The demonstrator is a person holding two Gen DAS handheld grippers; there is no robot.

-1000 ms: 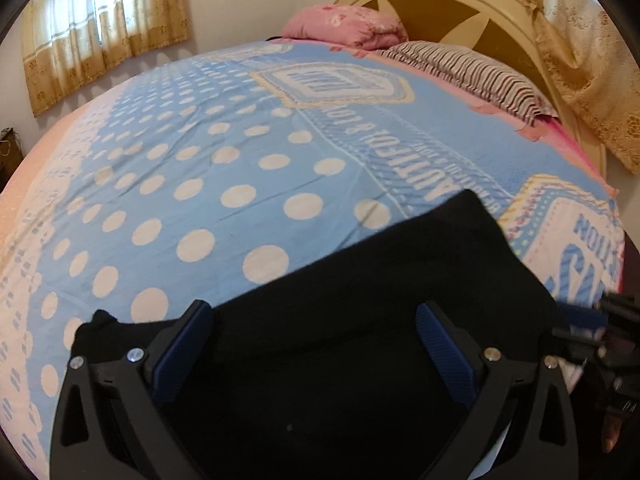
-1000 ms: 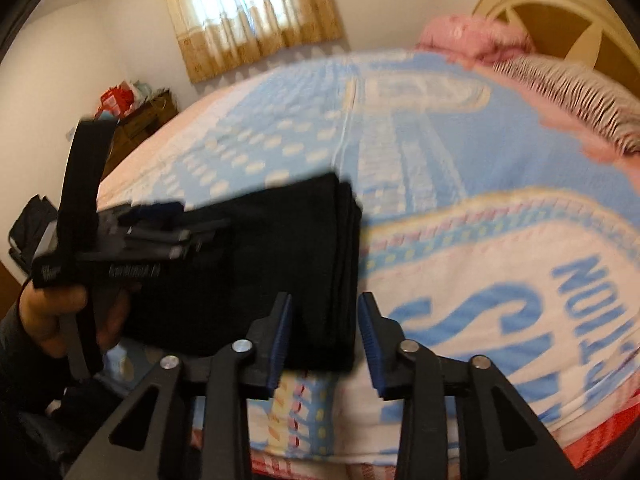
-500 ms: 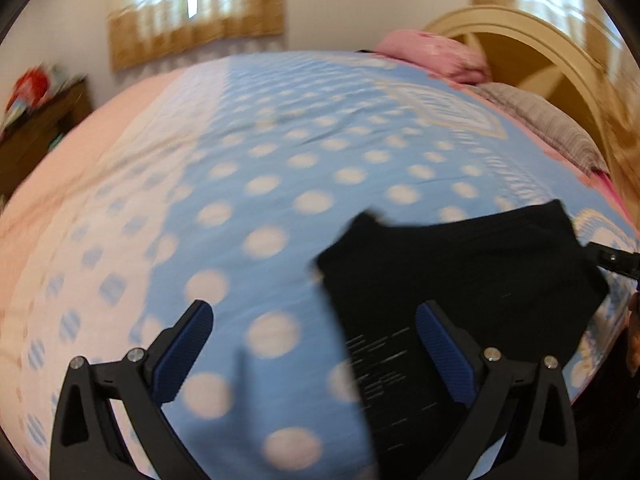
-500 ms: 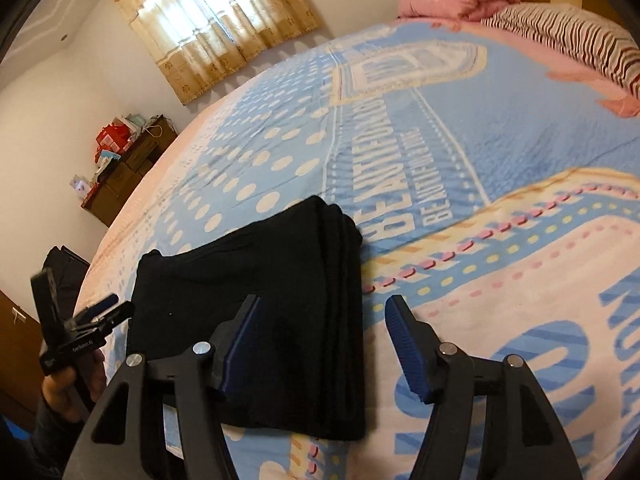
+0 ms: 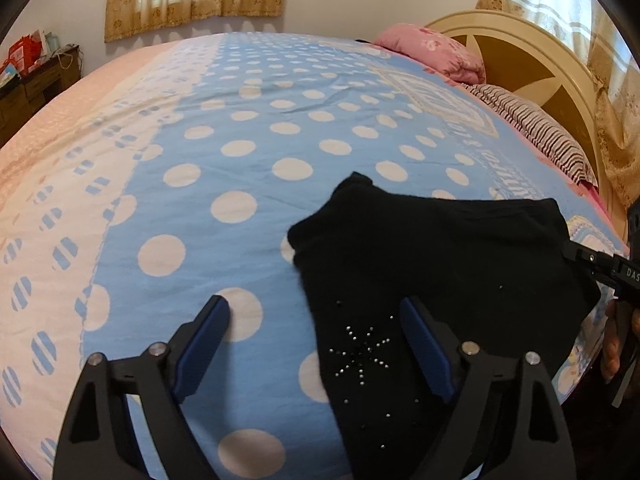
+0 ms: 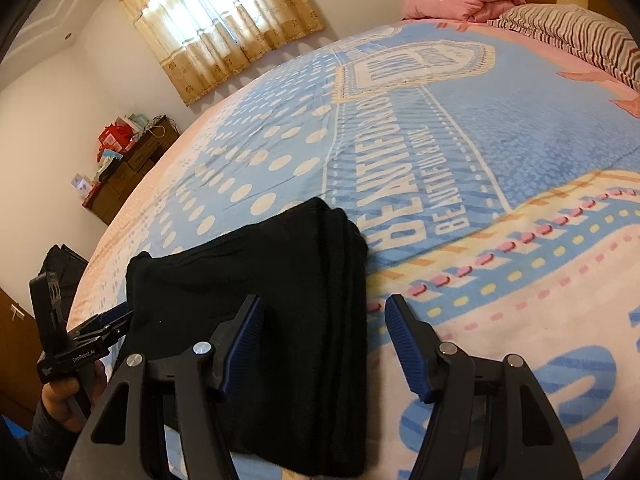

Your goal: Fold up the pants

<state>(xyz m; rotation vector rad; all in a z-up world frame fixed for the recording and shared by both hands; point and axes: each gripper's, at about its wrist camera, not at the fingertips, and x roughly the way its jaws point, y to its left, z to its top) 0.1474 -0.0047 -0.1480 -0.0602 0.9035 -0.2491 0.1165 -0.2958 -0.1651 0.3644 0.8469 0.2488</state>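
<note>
The black pants (image 5: pixel 432 256) lie folded into a compact stack on the blue dotted bedspread (image 5: pixel 240 152), near the bed's front edge. A rhinestone star shows on the near layer. My left gripper (image 5: pixel 316 344) is open and empty, above the stack's left edge. In the right wrist view the pants (image 6: pixel 288 304) show stacked folded edges on their right side. My right gripper (image 6: pixel 324 336) is open and empty, above that right side. The right gripper's tip also shows at the left wrist view's right edge (image 5: pixel 600 264), and the left gripper shows at the right wrist view's left edge (image 6: pixel 76 352).
A pink pillow (image 5: pixel 432 54) and a striped pillow (image 5: pixel 532 128) lie against the cream headboard (image 5: pixel 532 52). A dark wooden dresser (image 6: pixel 128 168) with red items stands by the curtained window (image 6: pixel 224 20). A black bag (image 6: pixel 60 268) sits beside the bed.
Both grippers have drawn back off the pants. The right gripper opened wider. The left gripper swung left, so the stack now lies to its right.
</note>
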